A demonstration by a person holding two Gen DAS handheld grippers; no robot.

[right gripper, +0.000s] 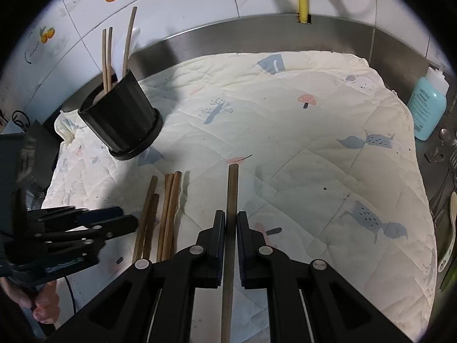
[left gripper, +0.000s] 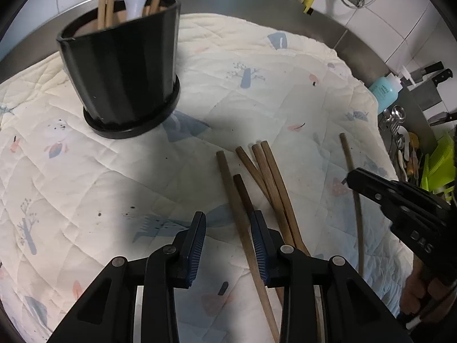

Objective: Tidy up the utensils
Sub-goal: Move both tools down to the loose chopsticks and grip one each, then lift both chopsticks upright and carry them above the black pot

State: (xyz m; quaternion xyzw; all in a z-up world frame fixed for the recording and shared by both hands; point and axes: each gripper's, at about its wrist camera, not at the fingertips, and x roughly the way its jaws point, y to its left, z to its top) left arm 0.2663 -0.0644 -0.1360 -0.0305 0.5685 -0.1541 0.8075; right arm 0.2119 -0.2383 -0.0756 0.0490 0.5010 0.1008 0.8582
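The right gripper (right gripper: pixel 231 228) clamps one chopstick (right gripper: pixel 232 191); the left gripper (left gripper: pixel 228 228) hangs with jaws apart over five loose chopsticks (left gripper: pixel 268 177) — all lying near the black holder (left gripper: pixel 122 74).

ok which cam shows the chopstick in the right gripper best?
Right wrist: the held chopstick runs dead centre between the right gripper's closed jaws, tip visible. Left wrist shows it only at the frame's edge, curved and partly crossed by that gripper.
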